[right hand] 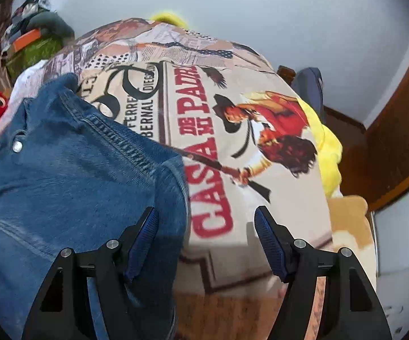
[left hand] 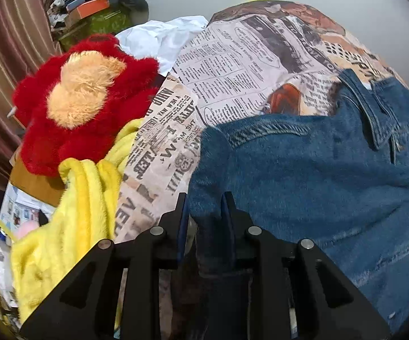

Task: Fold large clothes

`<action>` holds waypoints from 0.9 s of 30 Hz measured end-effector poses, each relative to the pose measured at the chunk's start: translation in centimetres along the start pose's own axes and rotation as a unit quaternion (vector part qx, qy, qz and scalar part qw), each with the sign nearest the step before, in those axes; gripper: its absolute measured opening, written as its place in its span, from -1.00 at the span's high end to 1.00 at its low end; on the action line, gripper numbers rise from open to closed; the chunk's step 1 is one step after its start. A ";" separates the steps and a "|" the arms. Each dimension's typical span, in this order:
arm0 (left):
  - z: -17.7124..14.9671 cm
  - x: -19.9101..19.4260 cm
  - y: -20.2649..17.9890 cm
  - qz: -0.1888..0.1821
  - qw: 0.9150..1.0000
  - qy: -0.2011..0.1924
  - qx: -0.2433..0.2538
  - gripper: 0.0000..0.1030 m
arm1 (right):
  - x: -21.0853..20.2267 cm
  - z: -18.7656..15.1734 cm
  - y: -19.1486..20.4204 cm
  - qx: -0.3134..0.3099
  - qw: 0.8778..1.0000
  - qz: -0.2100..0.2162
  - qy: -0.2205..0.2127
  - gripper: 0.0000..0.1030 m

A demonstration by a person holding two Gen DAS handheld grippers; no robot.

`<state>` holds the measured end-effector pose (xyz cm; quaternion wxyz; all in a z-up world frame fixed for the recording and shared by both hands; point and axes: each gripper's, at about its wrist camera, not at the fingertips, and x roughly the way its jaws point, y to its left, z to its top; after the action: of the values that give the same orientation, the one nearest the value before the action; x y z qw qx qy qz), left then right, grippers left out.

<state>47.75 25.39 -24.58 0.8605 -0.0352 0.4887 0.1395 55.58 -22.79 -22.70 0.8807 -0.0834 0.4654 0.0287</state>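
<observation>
- The left tool [left hand: 204, 198] has its fingers drawn nearly together, pinching a dark fold at the edge of the blue denim garment [left hand: 317, 175].
- The right tool [right hand: 206, 221] is spread wide and grips nothing; its left finger lies over the denim garment [right hand: 62, 175].
- The denim rests on a newspaper-print blanket [right hand: 232, 130].
- A red plush toy [left hand: 85, 99] and a yellow fleece [left hand: 71, 215] lie to the left.

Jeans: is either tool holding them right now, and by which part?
The left tool is shut on the jeans, pinching a bunched fold at their near edge. The right tool is open and holds nothing; its fingers straddle the jeans' side edge.
</observation>
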 end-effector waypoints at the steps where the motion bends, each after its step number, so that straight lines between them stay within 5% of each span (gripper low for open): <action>1: -0.1 -0.5 -0.2 0.004 1.000 0.000 0.003 0.53 | -0.8 -0.1 0.1 0.002 1.000 0.008 0.001 -0.32; 14: -1.9 -14.2 -2.0 -0.055 0.996 -0.073 0.022 0.52 | -16.7 -2.7 3.7 -0.034 0.990 0.090 -0.099 -0.32; 22: -5.8 -22.4 -1.9 -0.096 0.987 -0.122 0.029 0.48 | -23.9 -6.3 4.5 -0.034 0.983 0.123 -0.134 -0.36; 27: -9.1 -24.8 -1.3 -0.105 0.985 -0.133 0.030 0.16 | -26.3 -9.7 4.8 -0.029 0.982 0.139 -0.129 -0.71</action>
<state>28.56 17.29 -8.29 0.9285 -0.0419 0.3670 0.0374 32.23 -19.05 -6.93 0.9179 -0.0388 0.3544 0.1743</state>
